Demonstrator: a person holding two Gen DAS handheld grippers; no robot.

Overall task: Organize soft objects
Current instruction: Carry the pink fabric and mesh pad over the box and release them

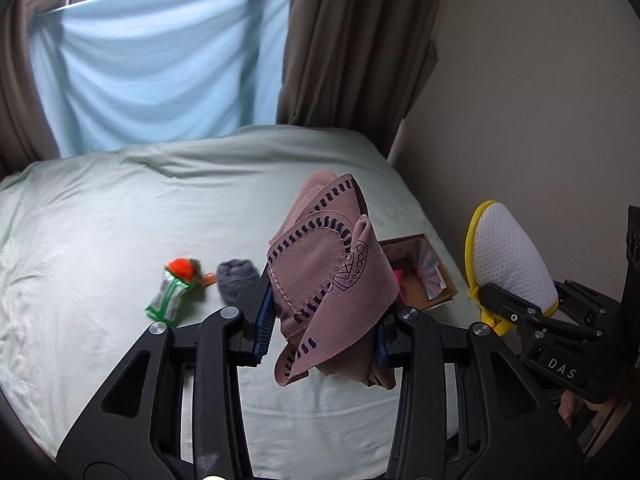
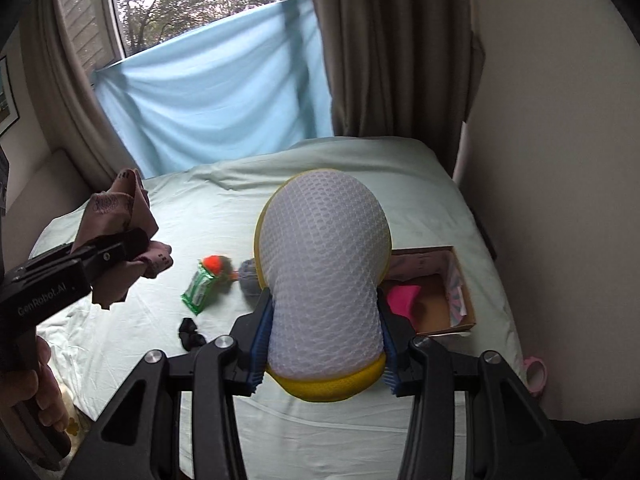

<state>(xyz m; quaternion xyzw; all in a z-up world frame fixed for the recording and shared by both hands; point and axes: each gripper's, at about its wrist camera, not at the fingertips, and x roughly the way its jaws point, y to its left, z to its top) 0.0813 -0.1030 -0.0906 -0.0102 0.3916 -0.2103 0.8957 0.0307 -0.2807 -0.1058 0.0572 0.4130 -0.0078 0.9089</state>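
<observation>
While raised over the bed (image 1: pixel 100 220), left gripper (image 1: pixel 320 320) clamping pink cloth (image 1: pixel 324 272), right gripper (image 2: pixel 324 344) squeezing mesh pouch (image 2: pixel 324 260)

**Soft things in the air, more on the bed**

A bunched dusty-pink cloth (image 1: pixel 332 280) with dark dashed stitching hangs pinched above the pale green sheet. Beside it, a white mesh pouch (image 2: pixel 324 276) with yellow trim stands upright, squeezed at its lower half. On the bed lie a grey sock ball (image 1: pixel 237 276), a green packet (image 1: pixel 168 300) topped by an orange pom-pom, and a black scrunchie (image 2: pixel 191 333). The open cardboard box (image 2: pixel 466 312) holds something bright pink.
</observation>
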